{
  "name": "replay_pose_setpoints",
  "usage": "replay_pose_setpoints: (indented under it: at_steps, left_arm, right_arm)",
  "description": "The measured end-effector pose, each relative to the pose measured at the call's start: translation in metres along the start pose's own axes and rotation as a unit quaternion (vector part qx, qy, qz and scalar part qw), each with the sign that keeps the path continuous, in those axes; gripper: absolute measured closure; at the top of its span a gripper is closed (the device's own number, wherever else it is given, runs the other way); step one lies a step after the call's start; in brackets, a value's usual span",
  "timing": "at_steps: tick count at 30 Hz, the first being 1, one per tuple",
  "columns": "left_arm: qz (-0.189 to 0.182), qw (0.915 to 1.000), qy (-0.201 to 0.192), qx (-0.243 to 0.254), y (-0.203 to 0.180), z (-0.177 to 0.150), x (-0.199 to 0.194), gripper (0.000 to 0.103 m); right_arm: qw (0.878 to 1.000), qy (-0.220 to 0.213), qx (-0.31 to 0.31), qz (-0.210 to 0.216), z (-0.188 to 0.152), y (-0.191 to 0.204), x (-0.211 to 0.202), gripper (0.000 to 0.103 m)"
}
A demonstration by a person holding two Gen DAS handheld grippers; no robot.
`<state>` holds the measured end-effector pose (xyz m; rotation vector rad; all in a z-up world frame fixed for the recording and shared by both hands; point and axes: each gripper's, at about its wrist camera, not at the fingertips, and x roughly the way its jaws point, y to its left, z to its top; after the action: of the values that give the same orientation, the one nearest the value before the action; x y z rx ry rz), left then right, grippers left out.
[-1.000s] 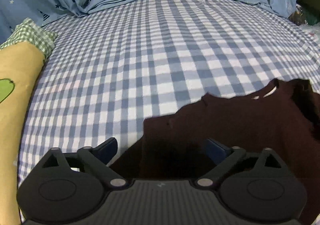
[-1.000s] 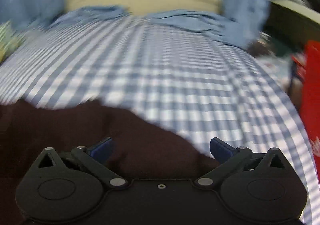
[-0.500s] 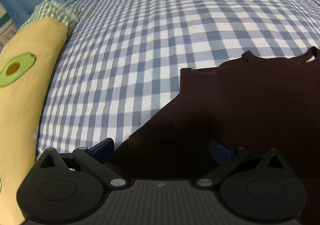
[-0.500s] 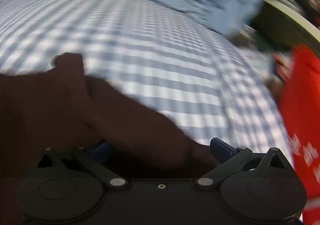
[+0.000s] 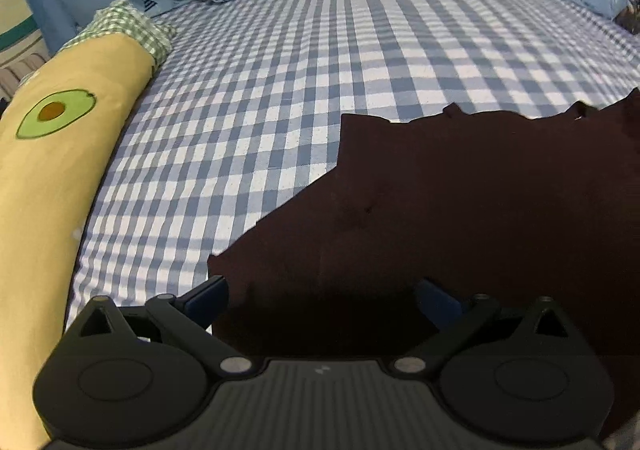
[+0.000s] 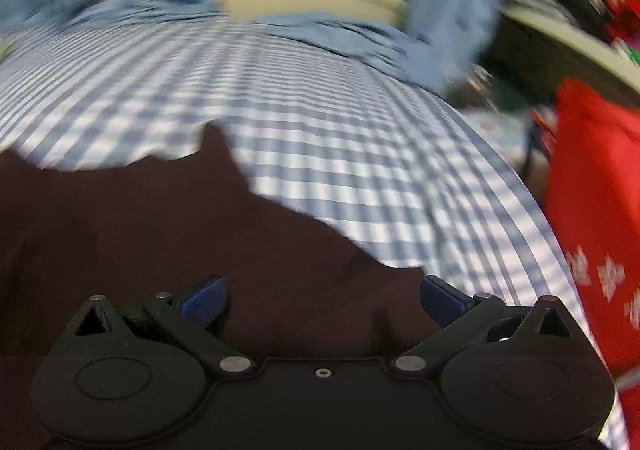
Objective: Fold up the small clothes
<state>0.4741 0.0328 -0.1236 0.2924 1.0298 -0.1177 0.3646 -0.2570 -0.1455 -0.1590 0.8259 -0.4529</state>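
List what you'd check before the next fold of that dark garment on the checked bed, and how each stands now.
1. Left gripper jaws apart: ok.
2. Right gripper jaws apart: ok.
3. Dark maroon garment lying on the blue checked sheet: ok.
4. Garment smooth, sleeves spread: cannot tell, too dark.
5. Avocado-print bolster apart from the garment: ok.
6. Right view sharp enough to aim: not ok, blurred.

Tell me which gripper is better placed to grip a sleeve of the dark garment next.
Probably left: the left gripper, open, frames the dark garment's sleeve end. The right view is blurred.
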Motion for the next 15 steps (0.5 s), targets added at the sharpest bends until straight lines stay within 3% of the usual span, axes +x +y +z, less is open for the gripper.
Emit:
replay_pose_setpoints:
  at_steps: [3,8,12,15]
  left_arm:
    - [0.004,0.9997,-0.001,-0.023,0.001,-0.014,-0.016,0.001]
    - [0.005,0.9974,0.009,-0.071,0.005,-0.039,-0.042,0.001]
    - [0.003,0.9935,0.025,-0.111,0.013,-0.060,-0.053,0.001]
    - [-0.003,0.9903,0.038,-0.134,0.019,-0.075,-0.058,0.001]
  right_arm:
    - [0.998,0.003,-0.047,0.030,-0.005,0.017,-0.003,0.001]
    - [0.996,0.021,-0.066,0.062,0.011,0.027,0.020,0.001]
    - [0.997,0.033,-0.067,0.025,0.033,0.030,0.054,0.001]
    - [0.992,0.113,-0.012,-0.049,0.048,0.011,0.093,0.001]
